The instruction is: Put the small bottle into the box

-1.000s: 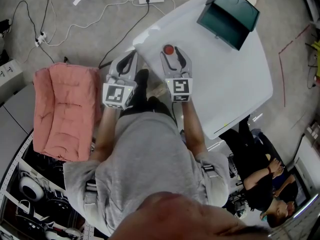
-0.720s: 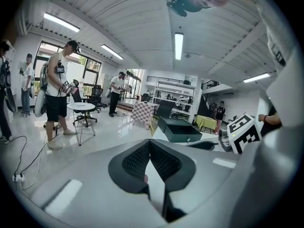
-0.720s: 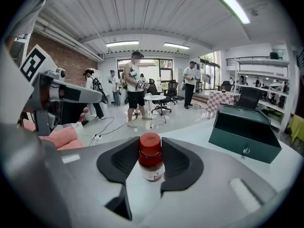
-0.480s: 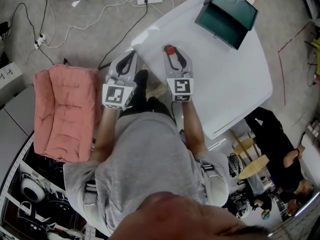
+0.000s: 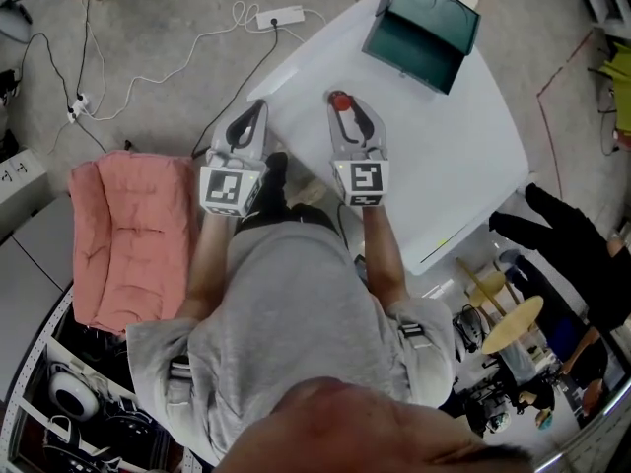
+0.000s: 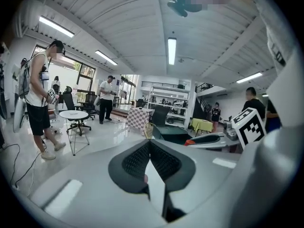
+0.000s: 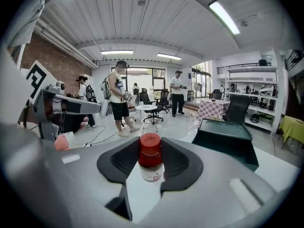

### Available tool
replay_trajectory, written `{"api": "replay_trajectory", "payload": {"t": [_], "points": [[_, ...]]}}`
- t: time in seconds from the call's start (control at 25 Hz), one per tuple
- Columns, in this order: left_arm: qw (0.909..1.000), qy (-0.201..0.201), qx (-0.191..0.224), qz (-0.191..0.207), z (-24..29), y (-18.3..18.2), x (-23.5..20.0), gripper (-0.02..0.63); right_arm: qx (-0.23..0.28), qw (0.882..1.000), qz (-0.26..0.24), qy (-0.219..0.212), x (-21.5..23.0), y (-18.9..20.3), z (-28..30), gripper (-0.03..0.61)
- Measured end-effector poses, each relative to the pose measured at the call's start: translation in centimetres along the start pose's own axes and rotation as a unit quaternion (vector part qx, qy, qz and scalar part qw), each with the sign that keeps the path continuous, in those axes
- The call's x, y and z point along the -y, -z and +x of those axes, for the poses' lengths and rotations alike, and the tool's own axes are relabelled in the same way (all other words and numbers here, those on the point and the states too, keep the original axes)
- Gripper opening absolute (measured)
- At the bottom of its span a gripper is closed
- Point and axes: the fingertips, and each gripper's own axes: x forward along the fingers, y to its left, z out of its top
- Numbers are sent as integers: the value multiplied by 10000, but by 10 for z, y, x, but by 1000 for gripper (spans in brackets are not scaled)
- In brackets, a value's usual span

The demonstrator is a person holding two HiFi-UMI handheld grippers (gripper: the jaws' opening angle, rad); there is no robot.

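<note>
The small bottle [image 5: 339, 100], with a red cap and a white label, stands upright between the jaws of my right gripper [image 5: 344, 104], which has just closed and is shut on it. In the right gripper view the pads press both sides of the bottle [image 7: 151, 164] just above the white table [image 7: 266, 175]. The dark green box [image 5: 419, 39] stands open at the table's far end, ahead and to the right of the bottle; it shows as the box [image 7: 227, 137] in the right gripper view. My left gripper [image 5: 258, 104] hangs shut and empty beside the table's left edge.
A pink cushion [image 5: 128, 235] lies on the floor to the left. Cables and a power strip [image 5: 279, 15] run across the floor beyond the table [image 5: 463, 156]. A person in black [image 5: 572, 254] sits off the right edge, and others stand further back in the room.
My right gripper's jaws closed onto the bottle, then rose with it towards the box. The left gripper also rose a little.
</note>
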Motion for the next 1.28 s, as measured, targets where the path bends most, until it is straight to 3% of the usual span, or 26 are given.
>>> {"api": "replay_trajectory", "payload": {"t": [0.68,1.28], "points": [[9906,1211,414,476,58,-75,53,11,445,9914,234,1212,62,-54,-62,141],[9693,2260,490,832,100,-100,108,11,839,9635,627,2464,119,-68,-117,140]]}}
